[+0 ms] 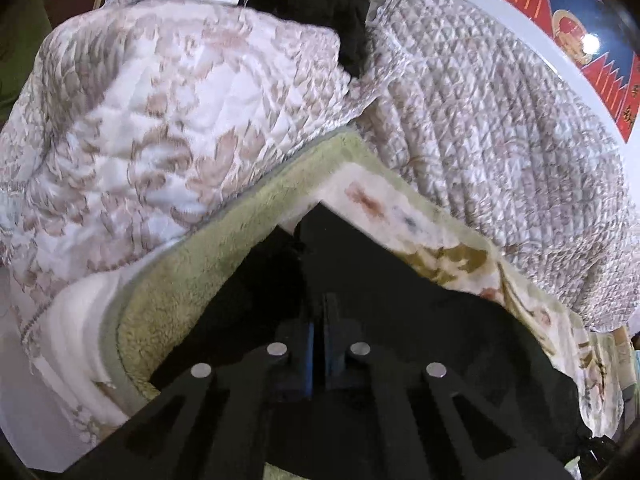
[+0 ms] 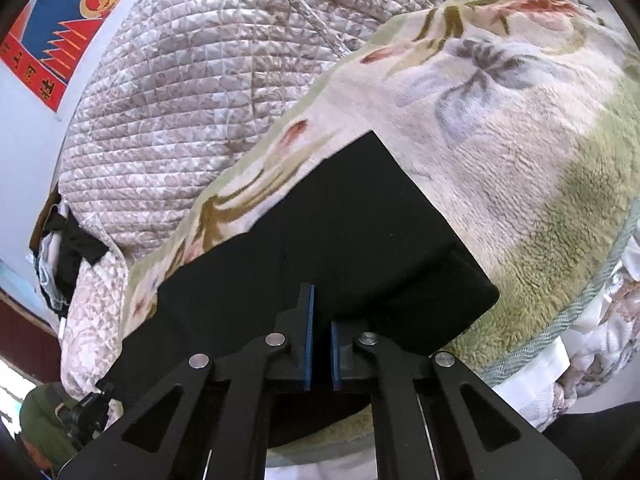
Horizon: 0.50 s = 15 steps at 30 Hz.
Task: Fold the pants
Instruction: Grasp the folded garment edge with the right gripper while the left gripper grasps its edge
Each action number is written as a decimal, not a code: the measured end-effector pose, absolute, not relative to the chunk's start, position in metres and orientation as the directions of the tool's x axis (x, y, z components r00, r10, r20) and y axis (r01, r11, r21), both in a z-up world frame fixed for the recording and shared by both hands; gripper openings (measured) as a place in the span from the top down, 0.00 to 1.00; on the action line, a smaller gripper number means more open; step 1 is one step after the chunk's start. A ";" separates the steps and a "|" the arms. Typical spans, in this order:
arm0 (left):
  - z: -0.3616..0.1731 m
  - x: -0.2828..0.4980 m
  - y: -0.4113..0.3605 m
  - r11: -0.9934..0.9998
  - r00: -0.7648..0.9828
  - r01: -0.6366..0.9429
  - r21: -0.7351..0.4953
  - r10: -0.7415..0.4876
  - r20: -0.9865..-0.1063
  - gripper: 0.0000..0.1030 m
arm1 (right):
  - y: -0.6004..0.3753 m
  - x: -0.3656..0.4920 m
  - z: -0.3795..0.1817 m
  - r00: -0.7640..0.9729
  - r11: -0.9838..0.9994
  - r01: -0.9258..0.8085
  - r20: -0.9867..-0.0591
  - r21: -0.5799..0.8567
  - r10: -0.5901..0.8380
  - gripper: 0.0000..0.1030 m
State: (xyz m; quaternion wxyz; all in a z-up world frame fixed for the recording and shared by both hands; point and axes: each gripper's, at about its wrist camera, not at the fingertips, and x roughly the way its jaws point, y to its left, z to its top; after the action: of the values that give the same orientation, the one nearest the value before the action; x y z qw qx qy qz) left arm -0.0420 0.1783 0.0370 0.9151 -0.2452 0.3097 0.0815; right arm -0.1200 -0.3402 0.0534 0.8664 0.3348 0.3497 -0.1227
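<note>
The black pants (image 2: 340, 208) lie as a folded strip on a floral fleece blanket (image 2: 500, 140). My right gripper (image 2: 320, 308) sits over their near edge. Its blue pads stand almost together, with black cloth between them and over the right fingertip. In the left wrist view the pants (image 1: 380, 280) fill the lower middle and come to a corner at the top. My left gripper (image 1: 319, 308) is shut there, its fingertips sunk in the black cloth.
A quilted cream cover (image 1: 140, 120) is heaped behind and left of the blanket (image 1: 224, 264), and also shows as the quilted cover (image 2: 180, 100). A dark garment (image 1: 320, 4) lies on top at the back. A red and blue poster (image 2: 60, 20) hangs on the white wall.
</note>
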 end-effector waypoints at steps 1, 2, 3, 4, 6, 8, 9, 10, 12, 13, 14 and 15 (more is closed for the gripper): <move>0.042 -0.044 0.179 0.866 0.800 -0.296 -0.403 -0.005 -0.600 0.96 | -0.341 -0.121 0.058 0.728 0.746 0.446 -0.686 0.494 0.019 0.95; 0.045 -0.045 0.180 0.867 0.804 -0.287 -0.408 -0.014 -0.594 0.96 | -0.342 -0.121 0.061 0.725 0.751 0.449 -0.688 0.484 0.010 0.96; 0.048 -0.045 0.181 0.869 0.806 -0.282 -0.407 -0.016 -0.592 0.96 | -0.342 -0.118 0.065 0.715 0.766 0.441 -0.699 0.468 0.016 0.96; 0.049 -0.045 0.181 0.873 0.807 -0.277 -0.400 -0.015 -0.591 0.96 | -0.342 -0.113 0.064 0.691 0.784 0.427 -0.722 0.451 0.039 0.96; 0.049 -0.043 0.180 0.880 0.803 -0.272 -0.389 -0.015 -0.595 0.96 | -0.345 -0.113 0.062 0.658 0.777 0.461 -0.752 0.428 0.024 0.93; 0.046 -0.042 0.180 0.879 0.799 -0.271 -0.391 -0.021 -0.601 0.96 | -0.347 -0.118 0.060 0.669 0.750 0.480 -0.743 0.455 0.024 0.81; 0.044 -0.041 0.180 0.879 0.797 -0.271 -0.392 -0.024 -0.604 0.96 | -0.347 -0.120 0.060 0.680 0.746 0.475 -0.733 0.466 0.024 0.79; 0.042 -0.040 0.180 0.879 0.794 -0.272 -0.391 -0.025 -0.607 0.96 | -0.346 -0.121 0.060 0.687 0.749 0.467 -0.726 0.469 0.027 0.78; 0.039 -0.038 0.181 0.878 0.789 -0.276 -0.391 -0.026 -0.614 0.96 | -0.348 -0.117 0.057 0.685 0.755 0.475 -0.729 0.452 0.005 0.78; 0.038 -0.038 0.182 0.877 0.787 -0.277 -0.393 -0.028 -0.617 0.96 | -0.352 -0.116 0.053 0.687 0.736 0.489 -0.727 0.467 0.005 0.78; 0.036 -0.038 0.182 0.875 0.783 -0.283 -0.392 -0.025 -0.622 0.96 | -0.357 -0.115 0.050 0.690 0.714 0.502 -0.724 0.489 0.011 0.78; 0.034 -0.037 0.182 0.875 0.779 -0.287 -0.391 -0.025 -0.627 0.96 | -0.360 -0.115 0.047 0.691 0.694 0.514 -0.723 0.505 0.014 0.78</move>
State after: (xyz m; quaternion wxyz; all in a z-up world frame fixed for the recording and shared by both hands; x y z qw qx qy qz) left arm -0.0371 0.1824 0.0339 0.9120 -0.2400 0.3248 0.0717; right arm -0.1149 -0.3605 0.0473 0.8451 0.3624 0.3643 -0.1477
